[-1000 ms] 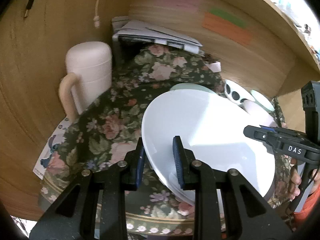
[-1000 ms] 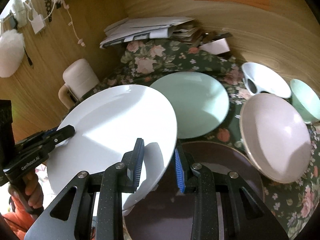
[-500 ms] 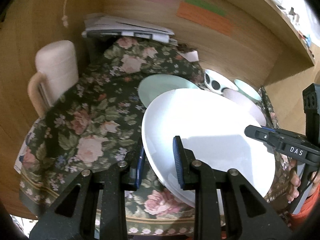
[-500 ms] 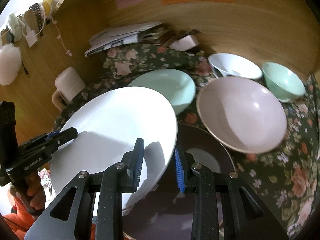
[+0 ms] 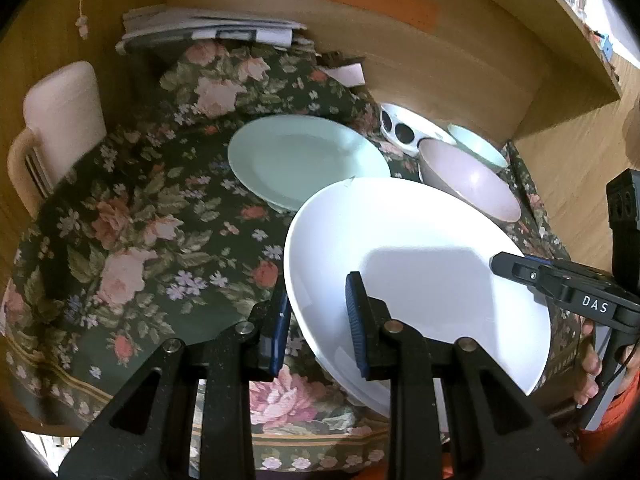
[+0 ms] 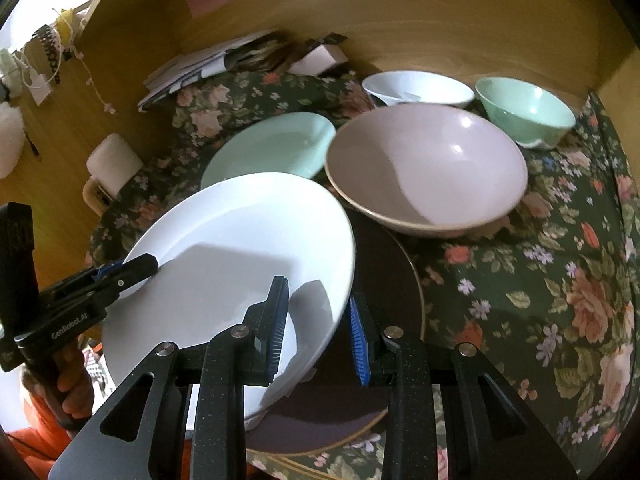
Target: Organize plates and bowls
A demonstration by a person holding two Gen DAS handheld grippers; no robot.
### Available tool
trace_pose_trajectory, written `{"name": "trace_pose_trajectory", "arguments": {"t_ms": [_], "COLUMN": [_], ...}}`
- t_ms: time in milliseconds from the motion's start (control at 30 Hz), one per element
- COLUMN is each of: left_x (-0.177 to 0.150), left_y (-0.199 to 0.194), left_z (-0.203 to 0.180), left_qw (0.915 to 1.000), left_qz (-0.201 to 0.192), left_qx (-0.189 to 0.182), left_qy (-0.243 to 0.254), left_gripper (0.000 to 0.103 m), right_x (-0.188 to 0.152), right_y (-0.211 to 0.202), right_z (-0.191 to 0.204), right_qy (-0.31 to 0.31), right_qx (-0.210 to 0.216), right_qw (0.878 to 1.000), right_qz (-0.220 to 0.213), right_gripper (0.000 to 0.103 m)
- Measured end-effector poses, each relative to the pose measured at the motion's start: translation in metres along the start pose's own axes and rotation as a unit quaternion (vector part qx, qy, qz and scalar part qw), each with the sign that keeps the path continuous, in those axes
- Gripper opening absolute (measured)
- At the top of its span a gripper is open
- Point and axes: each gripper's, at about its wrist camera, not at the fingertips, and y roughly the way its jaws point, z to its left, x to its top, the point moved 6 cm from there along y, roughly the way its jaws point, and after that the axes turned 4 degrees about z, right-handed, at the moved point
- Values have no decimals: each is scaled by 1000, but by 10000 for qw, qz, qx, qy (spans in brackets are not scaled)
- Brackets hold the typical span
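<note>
- Wooden alcove with coloured paper notes on the back wall; floral tablecloth (image 5: pixel 132 240) over the surface, stack of papers (image 5: pixel 208 30) at the back, pale mug (image 5: pixel 60 120) at far left.
- Held clear of the cloth, tilted: large white plate (image 5: pixel 420 280), gripped at opposite rims by both tools.
- Left gripper (image 5: pixel 316 320): blue pads either side of the plate's near-left rim, pinching it.
- Right gripper (image 6: pixel 318 320): likewise closed around the plate's rim, one pad above the face, one below the edge.
- Directly beneath the white plate: dark plate (image 6: pixel 392 280) with a gold rim, lying flat on the cloth; likely the stacking target, judging from position.
- Just beyond: mint plate (image 5: pixel 308 156) flat on the cloth; pink bowl (image 6: pixel 428 168) close behind the dark plate, touching or nearly so — cannot tell which.
- Further back: white bowl (image 6: pixel 416 90) and mint bowl (image 6: pixel 528 110), side by side near the wall.
- Risks, as judged:
  - Thin rim grips on a glazed, tilted plate — slip if either pinch loosens or the two hands move out of step.
  - Far edge of the white plate close to the pink bowl — a knock or chip if lowered without levelling.
  - Off-centre landing on the dark plate — rocking, or sliding toward the table edge.
</note>
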Motion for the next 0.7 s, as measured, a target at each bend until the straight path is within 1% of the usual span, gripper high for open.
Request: {"name": "trace_pose_trajectory", "arguments": {"t_ms": [300, 700], "left_x": [-8, -9], "left_y": [15, 24], "left_z": [-7, -14], "left_qw": [9998, 9993], "left_qz": [222, 336], "left_qx": [-6, -66], "left_qy": [19, 142], "left_gripper": [27, 27], "right_x": [-10, -14], "right_y": [7, 10], "right_z": [-12, -22], "right_qy": [189, 267], "right_qx": [15, -104], "right_qw": [9998, 9994], "right_qz": [112, 213], "right_gripper": [26, 26]}}
